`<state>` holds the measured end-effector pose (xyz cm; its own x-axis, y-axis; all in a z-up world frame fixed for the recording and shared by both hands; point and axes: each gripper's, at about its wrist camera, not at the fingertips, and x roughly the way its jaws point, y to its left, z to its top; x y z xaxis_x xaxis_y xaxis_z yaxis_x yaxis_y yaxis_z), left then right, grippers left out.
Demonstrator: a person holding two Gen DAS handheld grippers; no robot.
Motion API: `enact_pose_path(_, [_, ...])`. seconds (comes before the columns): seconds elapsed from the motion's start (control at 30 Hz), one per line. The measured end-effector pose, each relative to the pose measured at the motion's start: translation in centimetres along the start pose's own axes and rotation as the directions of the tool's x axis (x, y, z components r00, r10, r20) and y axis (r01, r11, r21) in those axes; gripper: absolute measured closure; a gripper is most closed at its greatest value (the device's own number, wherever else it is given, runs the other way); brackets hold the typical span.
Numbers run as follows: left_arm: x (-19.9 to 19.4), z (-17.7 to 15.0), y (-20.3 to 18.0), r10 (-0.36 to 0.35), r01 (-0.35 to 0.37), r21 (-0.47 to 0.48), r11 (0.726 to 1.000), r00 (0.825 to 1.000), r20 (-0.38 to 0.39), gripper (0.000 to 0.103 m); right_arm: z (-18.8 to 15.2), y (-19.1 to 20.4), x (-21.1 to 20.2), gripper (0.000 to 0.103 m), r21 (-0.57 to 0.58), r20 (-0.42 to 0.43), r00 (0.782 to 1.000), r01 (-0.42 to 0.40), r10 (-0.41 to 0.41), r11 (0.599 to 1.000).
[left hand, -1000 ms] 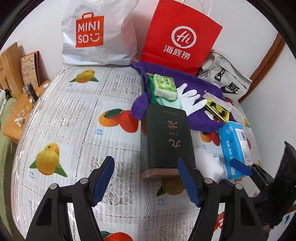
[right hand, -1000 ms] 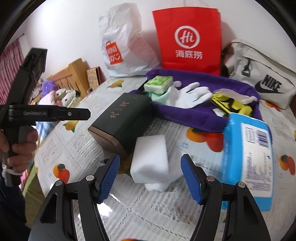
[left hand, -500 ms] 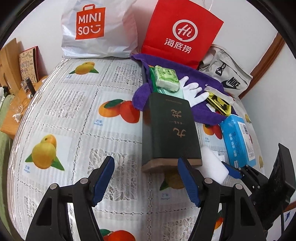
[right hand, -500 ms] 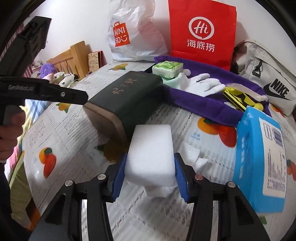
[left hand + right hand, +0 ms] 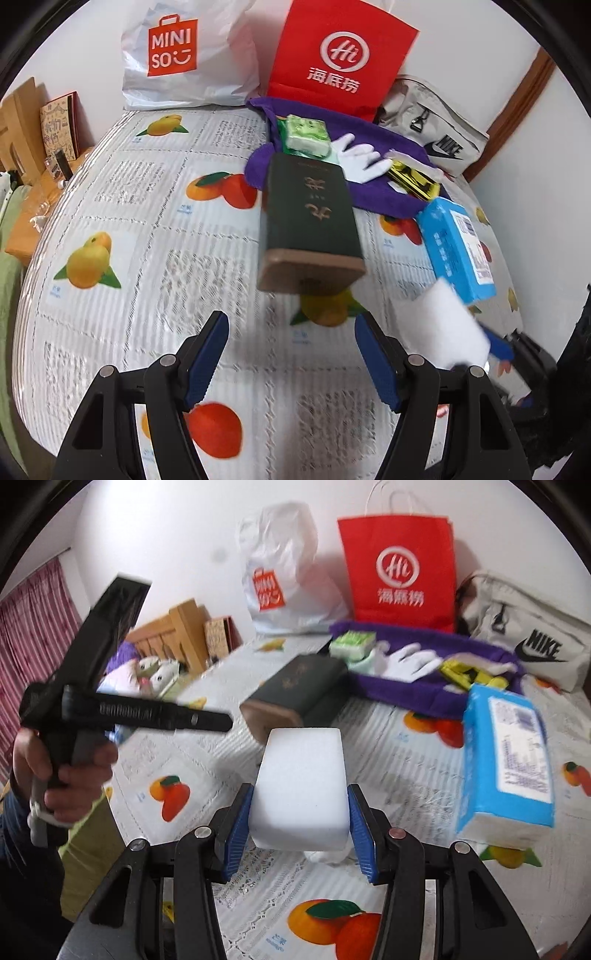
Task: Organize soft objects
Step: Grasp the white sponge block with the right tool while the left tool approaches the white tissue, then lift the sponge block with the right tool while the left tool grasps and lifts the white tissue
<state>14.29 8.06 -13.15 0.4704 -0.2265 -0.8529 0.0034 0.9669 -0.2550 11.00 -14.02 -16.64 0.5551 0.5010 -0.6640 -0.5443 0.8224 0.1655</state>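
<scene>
White sponge block (image 5: 301, 786): clamped between the blue pads of the right gripper (image 5: 300, 818), lifted clear of the tablecloth (image 5: 207, 760); in the left wrist view it shows blurred at the near right (image 5: 441, 326).
Left gripper (image 5: 290, 354): fingers spread wide apart with nothing between them, hovering over the near middle of the cloth; from the right wrist view its black body is at the far left, gripped by a hand (image 5: 70, 775).
Dark green box (image 5: 308, 218): lying flat mid-table, tan end facing near, just left of the sponge.
Purple cloth (image 5: 373, 192): spread at the far side, the box's far end touching it.
On the purple cloth, left to right: green tissue pack (image 5: 306, 134), white glove (image 5: 360, 157), yellow packet (image 5: 413, 179).
Blue wipes pack (image 5: 506, 760): right of the sponge, near edge of the purple cloth.
Far wall, left to right: white Miniso bag (image 5: 184, 59), red paper bag (image 5: 340, 59), grey Nike bag (image 5: 439, 133).
</scene>
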Motion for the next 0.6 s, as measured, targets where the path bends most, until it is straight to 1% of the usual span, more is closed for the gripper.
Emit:
enact_pose_path(0.2, [0.7,-1.9,-2.8,-0.048,0.049,0.042,0.998,0.998,-0.038,0.034,-0.6,-1.7,-2.9,0.054,0.006,0.044,0.995,0.085,-0.085,0.996])
enact_pose_path(0.33, [1.6,-2.9,-4.9,-0.062,0.067,0.083,0.994,0.996,-0.064,0.034,-1.9,-4.0,-5.1,0.054,0.060,0.065,0.986,0.148,-0.152,0.987])
enact_pose_path(0.5, [3.0,-3.7,-7.9,-0.070,0.082,0.147,0.986,0.994,-0.083,0.034,-4.3,-6.9,-7.1,0.054,0.129,0.054,0.976,0.202,-0.210,0.971])
enact_pose_path(0.6, [4.0,-4.2,-9.7,-0.052,0.070,0.195,0.978,0.994,-0.097,0.035,-5.7,-8.0,-7.4,0.054,0.143,0.037,0.974,0.215,-0.222,0.966])
